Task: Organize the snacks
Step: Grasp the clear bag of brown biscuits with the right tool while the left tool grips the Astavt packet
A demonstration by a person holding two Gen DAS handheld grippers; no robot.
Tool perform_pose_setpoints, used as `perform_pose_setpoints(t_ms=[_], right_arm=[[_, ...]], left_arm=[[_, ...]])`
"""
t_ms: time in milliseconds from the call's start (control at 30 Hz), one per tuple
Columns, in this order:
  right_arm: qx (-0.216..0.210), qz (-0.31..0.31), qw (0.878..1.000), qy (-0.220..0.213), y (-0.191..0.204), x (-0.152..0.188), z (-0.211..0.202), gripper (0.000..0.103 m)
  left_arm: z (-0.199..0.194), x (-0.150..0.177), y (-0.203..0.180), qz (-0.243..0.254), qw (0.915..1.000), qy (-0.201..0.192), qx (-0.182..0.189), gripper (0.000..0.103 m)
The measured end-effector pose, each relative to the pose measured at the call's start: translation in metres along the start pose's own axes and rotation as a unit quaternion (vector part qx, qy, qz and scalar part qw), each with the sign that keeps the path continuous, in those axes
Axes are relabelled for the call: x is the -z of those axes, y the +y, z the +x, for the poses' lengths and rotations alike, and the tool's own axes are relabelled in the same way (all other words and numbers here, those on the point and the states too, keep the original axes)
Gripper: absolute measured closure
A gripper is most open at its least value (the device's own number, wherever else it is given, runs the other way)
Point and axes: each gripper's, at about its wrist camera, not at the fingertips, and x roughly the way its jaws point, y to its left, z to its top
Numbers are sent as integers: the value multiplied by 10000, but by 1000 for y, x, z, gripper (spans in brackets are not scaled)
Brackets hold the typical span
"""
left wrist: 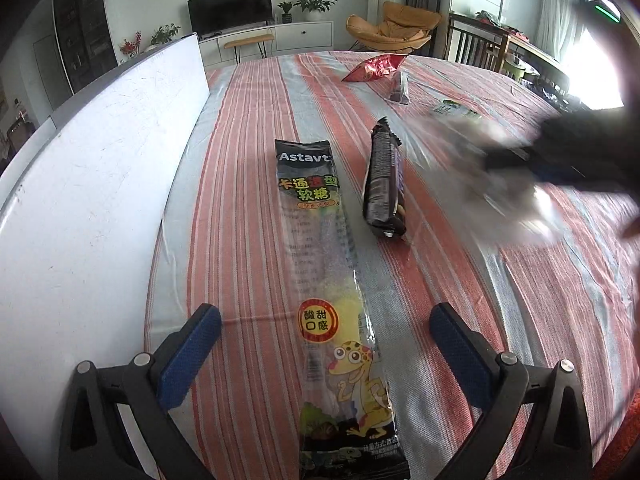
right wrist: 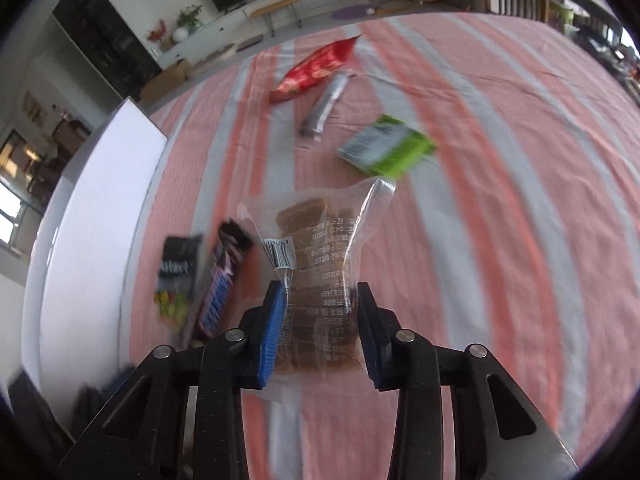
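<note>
**On the striped table: right gripper holds a clear packet, left gripper open over the gummy pack**

Between the blue pads of the right gripper (right wrist: 322, 320) sits a clear packet of brown cakes (right wrist: 320, 276). Both pads press its lower half, and the jaws are closed on it. The packet's upper half stands free above the fingertips, its sealed top edge tilted toward the far right. In the left wrist view the same gripper and packet appear only as a dark and pale blur at the right margin; no detail can be read there.

The left gripper (left wrist: 326, 332) has its jaws spread wide and holds nothing. A long gummy candy pack (left wrist: 328, 280) lies flat on the striped tablecloth (left wrist: 540, 300), running lengthwise through the gap between the fingers; neither pad touches it. Its near end passes under the camera, and its dark top end points away.

Just beside the gummy pack's far end, to the right and apart from it, lies a dark sandwich-cookie pack (left wrist: 383, 182), slightly angled.

A white board (left wrist: 92, 168) stands upright along the table's left edge, close to the gummy pack's side. To the right the cloth is bare across a wide band.

Farther out lie a green packet (right wrist: 388, 146), a slim grey wrapper (right wrist: 326, 106) and a red snack bag (right wrist: 316, 70), the last two nearly touching. Beyond them the table's far edge curves off.
</note>
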Motion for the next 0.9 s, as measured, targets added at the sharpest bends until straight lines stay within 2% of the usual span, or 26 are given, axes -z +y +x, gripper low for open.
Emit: perform_pose_setpoints(t_ms=[133,200,267,300,367,500,667,900], right_arm=[[247,107,9996,-115,-15,36,-27,65],[454,142,9985,-253,-14,46,-31,56],[568,72,9981,-244,-9,51,-25,29],[564,-8,9982,-186,-7,54,-19,26],[745,-280,9958,-448,2,56,-12,21],[1013,-592,9894,-852,14,68,-8,16],[872,-527,9905,-921,11,70,-10,15],[924,-559,9899,-915,13,68,-7,15]], left_arm=[[0,0,0,0,10000,-1,-1,0],[0,0,0,-1,10000,-1,0,0],[0,0,0,0,10000,0,1,0],[0,0,0,0,10000,-1,1,0],[0,1,1,1,10000,-1,1,0],[0,1,1,2,10000,-1,1,0],[0,1,1,2,10000,-1,1,0],[0,1,1,2,10000,0,2,0]])
